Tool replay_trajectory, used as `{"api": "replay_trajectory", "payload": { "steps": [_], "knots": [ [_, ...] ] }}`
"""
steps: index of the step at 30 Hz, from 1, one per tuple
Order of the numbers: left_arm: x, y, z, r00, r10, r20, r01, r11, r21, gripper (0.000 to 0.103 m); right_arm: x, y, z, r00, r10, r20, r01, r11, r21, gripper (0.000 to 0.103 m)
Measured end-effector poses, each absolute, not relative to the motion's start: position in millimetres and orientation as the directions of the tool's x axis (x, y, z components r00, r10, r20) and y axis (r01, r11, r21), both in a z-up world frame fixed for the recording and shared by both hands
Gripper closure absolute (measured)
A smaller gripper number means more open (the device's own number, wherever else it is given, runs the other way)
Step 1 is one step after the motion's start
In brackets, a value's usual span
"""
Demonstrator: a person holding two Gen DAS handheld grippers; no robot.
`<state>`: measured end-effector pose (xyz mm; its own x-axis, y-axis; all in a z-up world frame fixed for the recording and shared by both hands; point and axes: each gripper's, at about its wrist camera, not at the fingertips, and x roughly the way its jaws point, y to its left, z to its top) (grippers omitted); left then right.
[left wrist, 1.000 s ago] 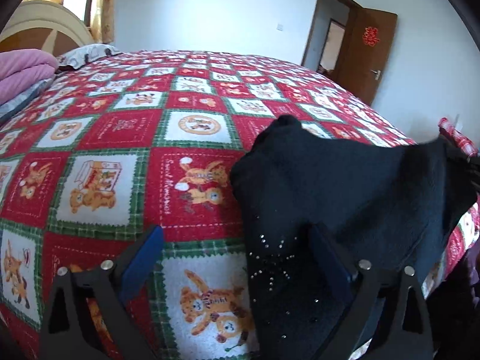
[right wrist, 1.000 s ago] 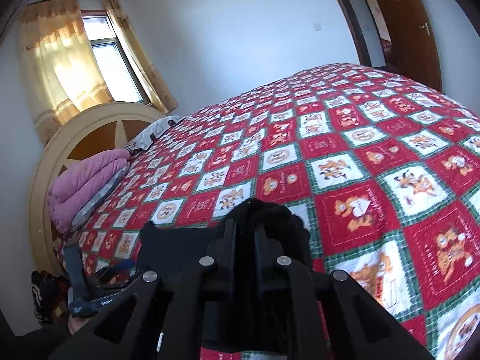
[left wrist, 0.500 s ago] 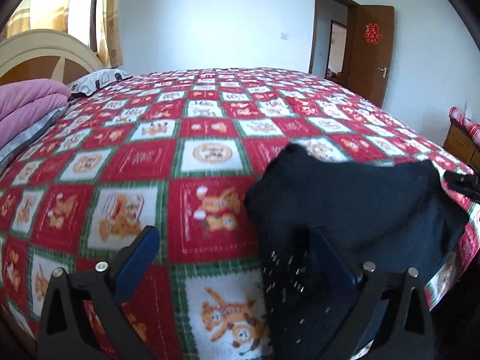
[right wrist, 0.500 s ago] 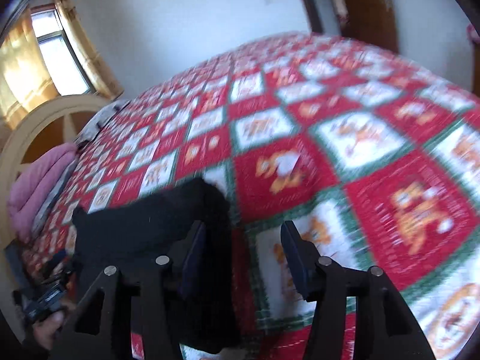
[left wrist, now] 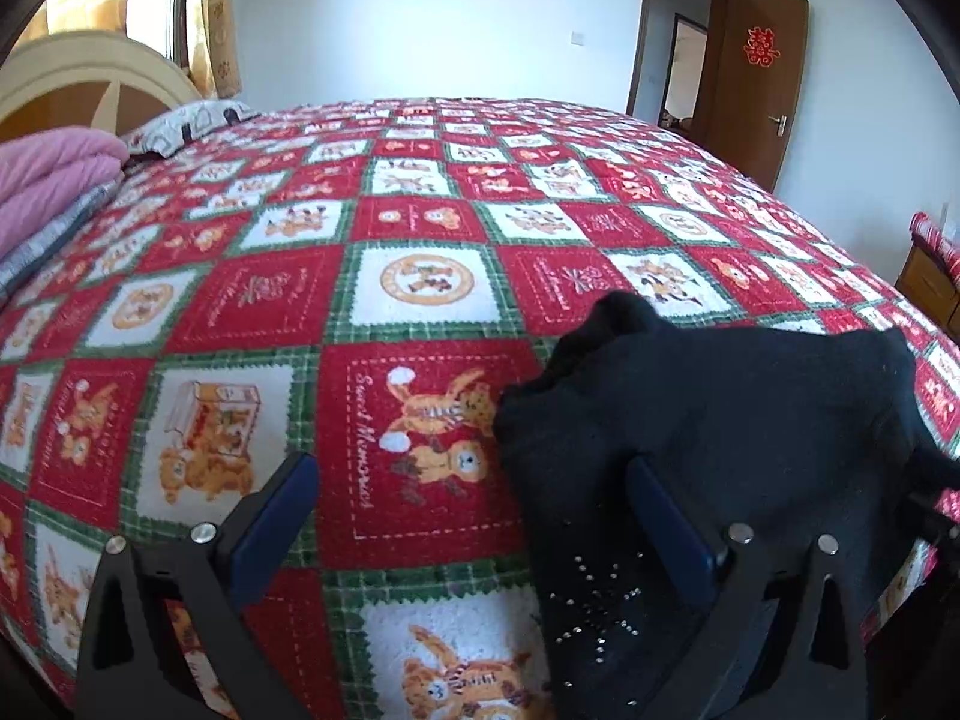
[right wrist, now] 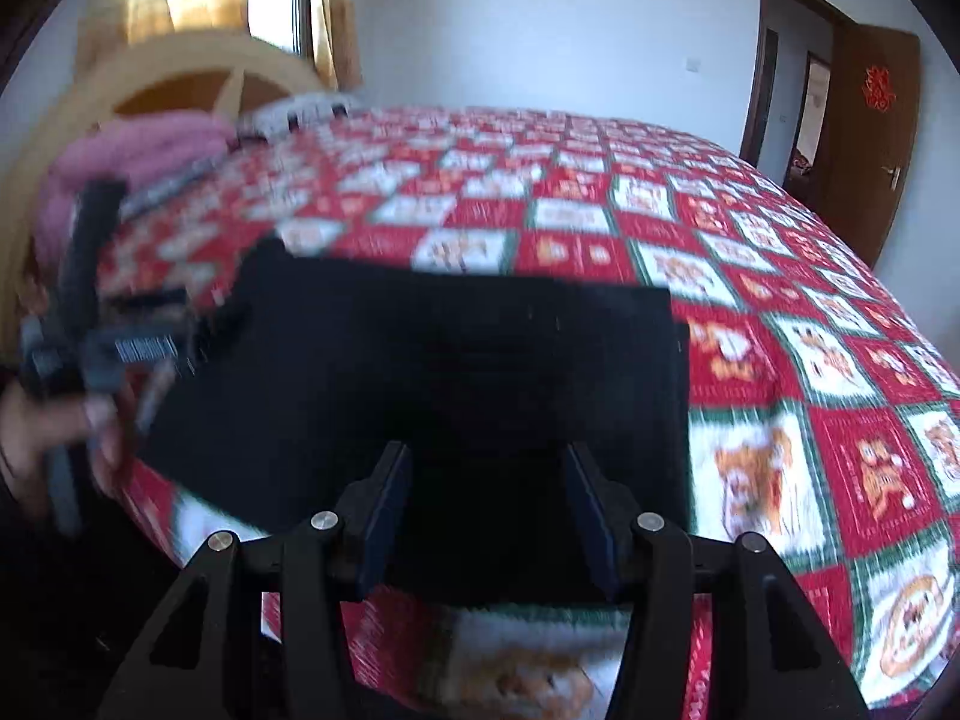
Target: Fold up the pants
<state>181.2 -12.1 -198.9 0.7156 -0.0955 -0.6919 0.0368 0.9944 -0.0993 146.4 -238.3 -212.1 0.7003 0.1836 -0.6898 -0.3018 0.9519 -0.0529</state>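
Observation:
The black pants [left wrist: 708,420] lie folded on the red patterned bedspread [left wrist: 420,276] near the bed's front edge. A rhinestone pattern [left wrist: 594,606] shows on the near part. My left gripper [left wrist: 474,516] is open; its right finger is over the pants' left end and its left finger over bare bedspread. In the right wrist view the pants [right wrist: 456,372] lie as a flat dark rectangle. My right gripper [right wrist: 486,504] is open and empty, just above their near edge. The left gripper [right wrist: 90,324] shows blurred, held in a hand at the pants' left end.
A pink folded quilt [left wrist: 48,180] and a pillow [left wrist: 180,126] lie by the wooden headboard [left wrist: 90,72] at the far left. An open brown door [left wrist: 756,84] is at the back right. A wooden cabinet [left wrist: 930,276] stands to the right of the bed.
My right gripper let go of the pants, opened and swung round to face them from the near edge. The pants now lie flat. My left gripper stayed open and shifted slightly.

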Motion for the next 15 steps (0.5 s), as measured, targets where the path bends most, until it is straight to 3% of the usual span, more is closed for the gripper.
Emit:
{"api": "replay_trajectory", "payload": {
  "steps": [10, 15],
  "knots": [
    [181, -12, -199, 0.71, -0.115, -0.695, 0.046, 0.992, -0.117, 0.0, 143, -230, -229, 0.69, 0.109, -0.716, -0.338, 0.922, -0.186, 0.044],
    [168, -5, -192, 0.71, -0.129, -0.692, 0.046, 0.99, -0.137, 0.0, 144, -235, -221, 0.686, 0.139, -0.714, -0.337, 0.93, -0.143, 0.044]
  ]
}}
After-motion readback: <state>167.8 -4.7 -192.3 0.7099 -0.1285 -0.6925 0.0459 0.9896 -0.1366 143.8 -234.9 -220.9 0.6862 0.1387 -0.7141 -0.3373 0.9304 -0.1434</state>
